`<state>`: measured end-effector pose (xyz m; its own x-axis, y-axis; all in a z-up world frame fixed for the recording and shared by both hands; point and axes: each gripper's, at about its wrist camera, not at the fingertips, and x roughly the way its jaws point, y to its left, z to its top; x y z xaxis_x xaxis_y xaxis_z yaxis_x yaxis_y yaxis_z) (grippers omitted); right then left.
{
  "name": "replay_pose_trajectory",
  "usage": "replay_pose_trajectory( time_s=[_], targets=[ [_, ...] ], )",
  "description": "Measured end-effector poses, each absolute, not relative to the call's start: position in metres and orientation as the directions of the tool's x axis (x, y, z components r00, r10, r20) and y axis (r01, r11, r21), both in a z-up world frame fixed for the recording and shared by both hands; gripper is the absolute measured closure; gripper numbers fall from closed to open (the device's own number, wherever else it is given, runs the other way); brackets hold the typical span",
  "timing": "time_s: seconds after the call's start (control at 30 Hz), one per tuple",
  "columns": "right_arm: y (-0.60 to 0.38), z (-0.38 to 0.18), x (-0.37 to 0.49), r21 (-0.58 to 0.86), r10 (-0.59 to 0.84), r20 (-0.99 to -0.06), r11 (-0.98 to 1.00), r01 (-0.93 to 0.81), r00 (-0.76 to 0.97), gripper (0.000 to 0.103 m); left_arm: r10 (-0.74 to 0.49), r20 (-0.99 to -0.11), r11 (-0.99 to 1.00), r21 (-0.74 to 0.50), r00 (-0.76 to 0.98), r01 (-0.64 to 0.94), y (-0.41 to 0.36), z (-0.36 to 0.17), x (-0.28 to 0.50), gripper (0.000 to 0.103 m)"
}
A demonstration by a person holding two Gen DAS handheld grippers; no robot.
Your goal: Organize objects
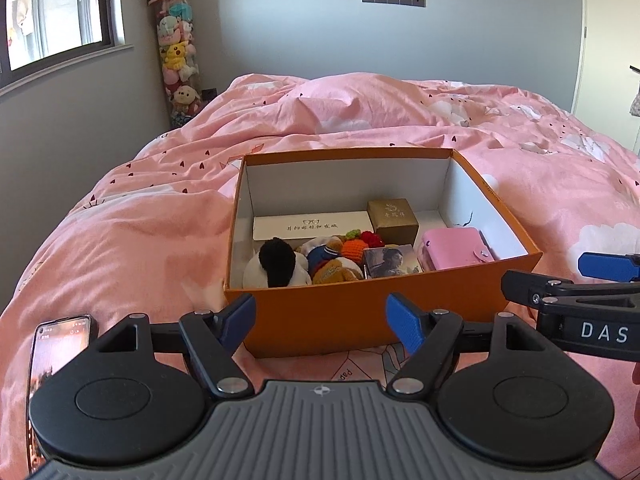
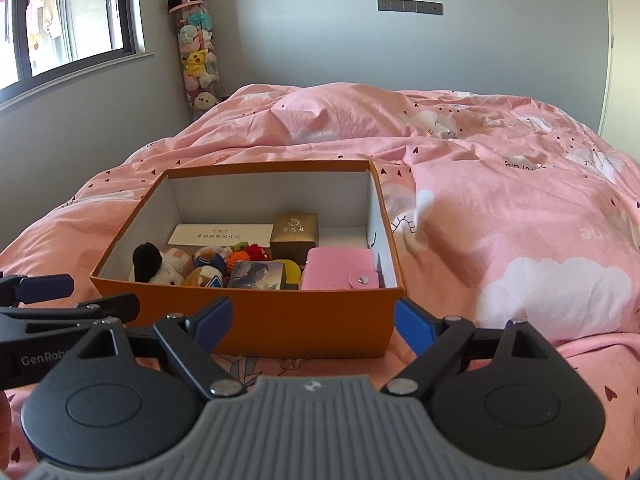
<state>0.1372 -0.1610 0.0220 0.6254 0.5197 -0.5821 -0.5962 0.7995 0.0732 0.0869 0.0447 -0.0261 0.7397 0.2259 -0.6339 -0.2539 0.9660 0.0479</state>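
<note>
both tongs (image 1: 320, 322) (image 2: 314, 320) agape — orange box (image 1: 320, 316) just ahead

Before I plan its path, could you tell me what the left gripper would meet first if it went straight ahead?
Probably the near wall of the orange box: the open, empty left gripper points squarely at it, though depth is hard to judge.

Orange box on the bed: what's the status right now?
Left gripper and right gripper open, empty. Orange box open, filled with toys and small boxes. Phone lying left; nothing blocking.

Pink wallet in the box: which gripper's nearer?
Right, marginally. The right gripper sits almost straight in front of the pink wallet; the left gripper faces the orange box middle, wallet off to its right.
</note>
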Motion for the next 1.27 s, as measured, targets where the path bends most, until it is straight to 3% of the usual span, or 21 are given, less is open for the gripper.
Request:
replay_pose_trajectory(
  time_s=[1.27],
  targets=[
    [-0.157, 0.013, 0.1362, 0.077, 0.522, -0.617, 0.784, -0.616, 0.588, 0.012, 0.234, -0.658, 0.962, 0.051, 0.716, -0.267, 0.0473, -0.0292, 0.0876, 0.015]
  ],
)
